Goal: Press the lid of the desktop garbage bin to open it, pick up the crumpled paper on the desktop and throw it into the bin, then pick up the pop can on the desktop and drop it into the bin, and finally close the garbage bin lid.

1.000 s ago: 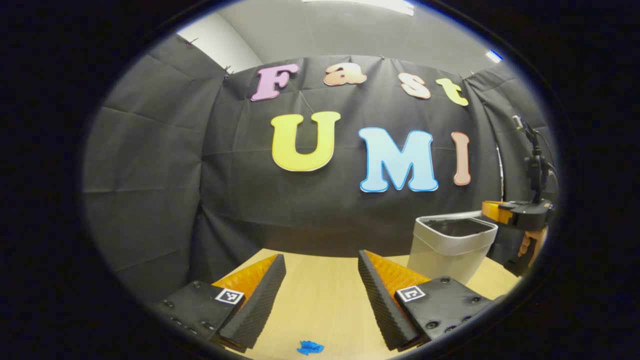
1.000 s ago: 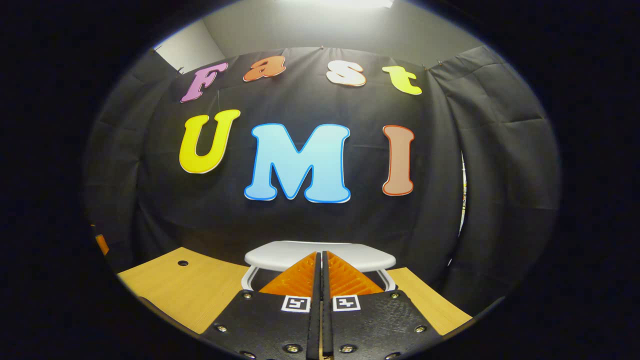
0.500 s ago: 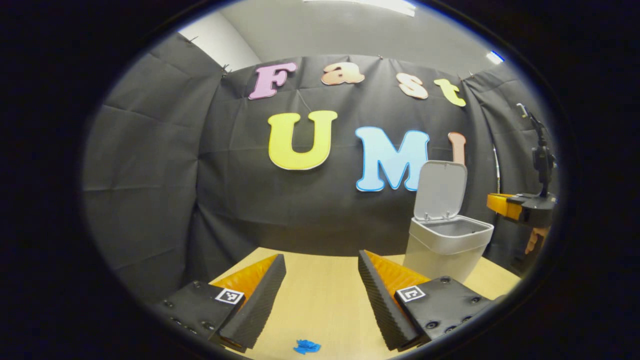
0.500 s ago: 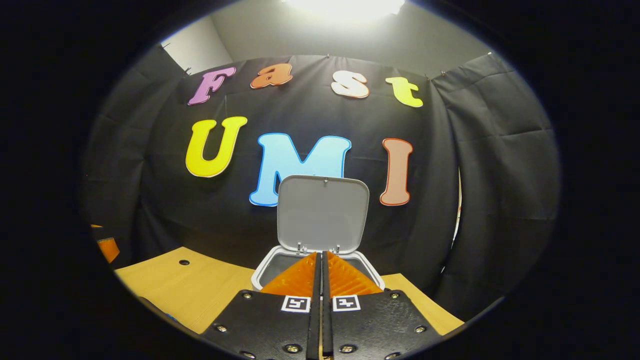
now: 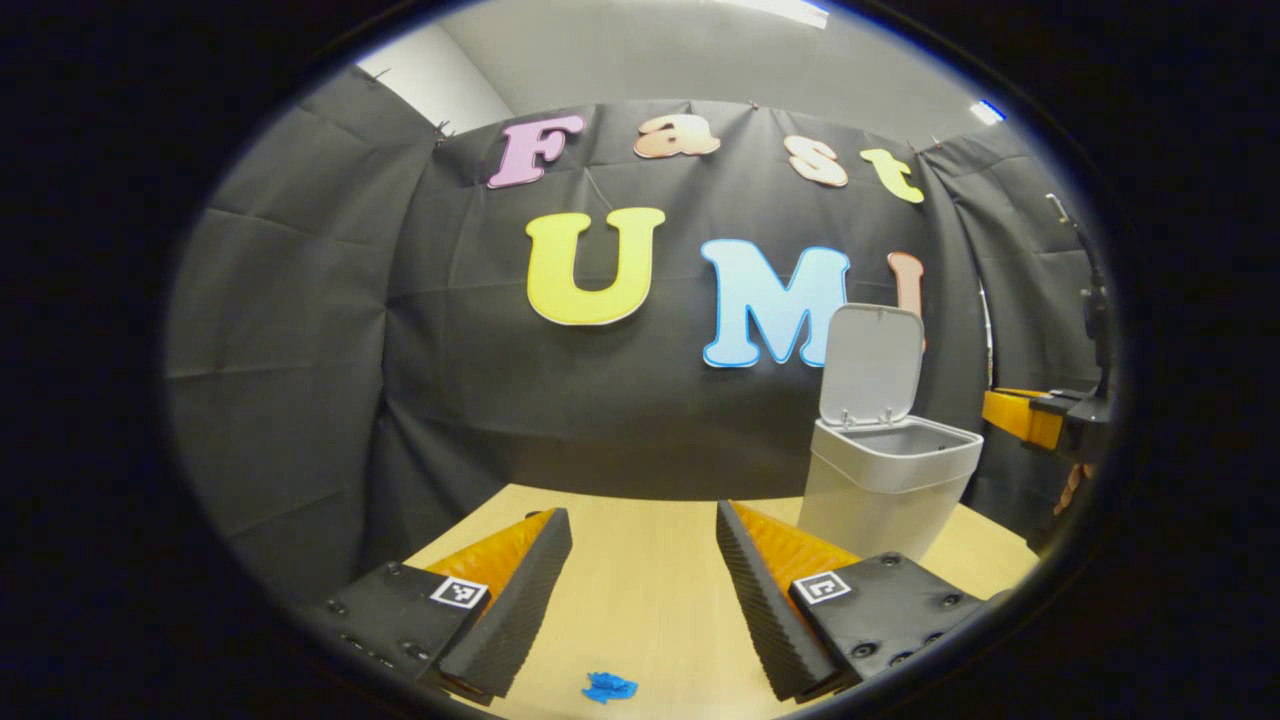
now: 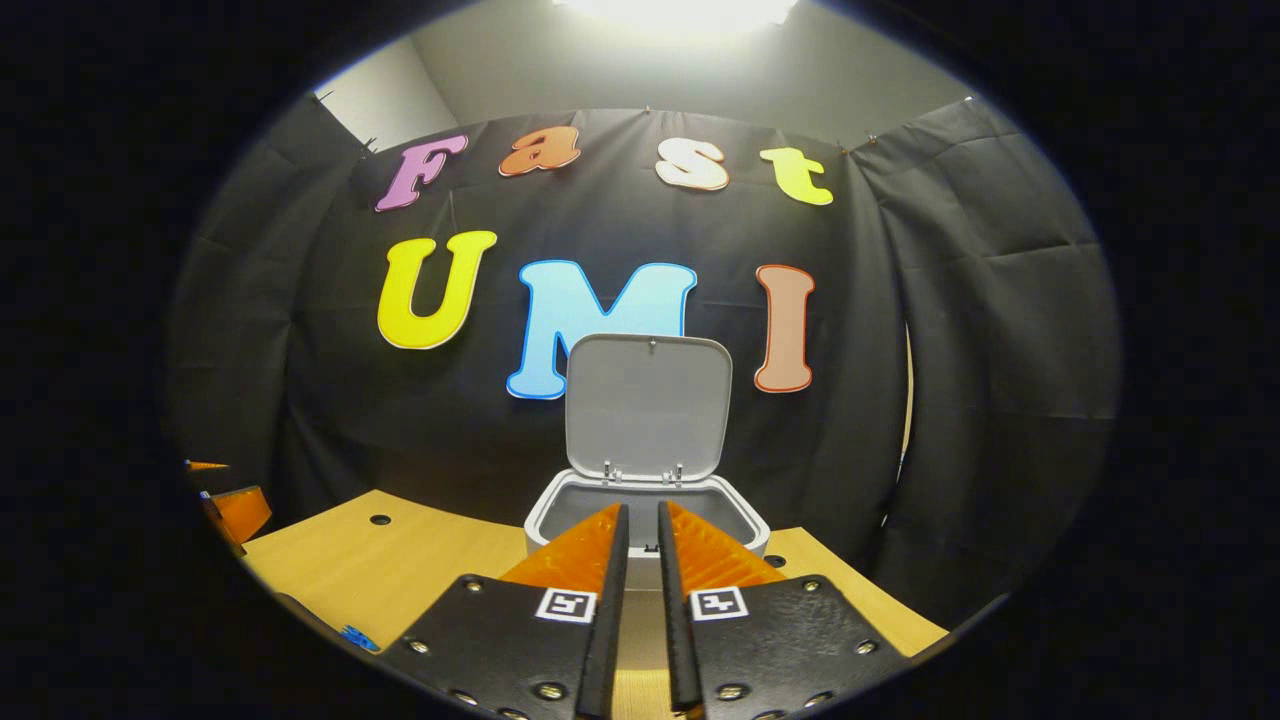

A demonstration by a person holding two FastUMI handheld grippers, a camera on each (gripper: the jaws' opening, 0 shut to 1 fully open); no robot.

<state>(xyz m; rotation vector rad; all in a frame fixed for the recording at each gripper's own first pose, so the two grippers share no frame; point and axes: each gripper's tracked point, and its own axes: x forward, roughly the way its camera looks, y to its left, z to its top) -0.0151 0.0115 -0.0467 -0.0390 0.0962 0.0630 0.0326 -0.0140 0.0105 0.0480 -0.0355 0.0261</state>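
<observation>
Wooden desk (image 5: pixel 650 590) carries the bin (image 5: pixel 885 490) at its rear right. Its lid (image 6: pixel 648 408), flat a second ago, now stands upright. Right gripper (image 6: pixel 640 525) has parted to a narrow gap before the bin. Left gripper (image 5: pixel 640 545) is spread wide, empty. Blue scrap (image 5: pixel 609 687) lies below it.

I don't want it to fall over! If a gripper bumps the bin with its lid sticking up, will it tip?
Maybe. The bin looks like light plastic and narrows toward its base, so a push near the rim could rock it. Its lid stands upright at the back, likely adding top weight. It probably slides on the smooth table first.
</observation>
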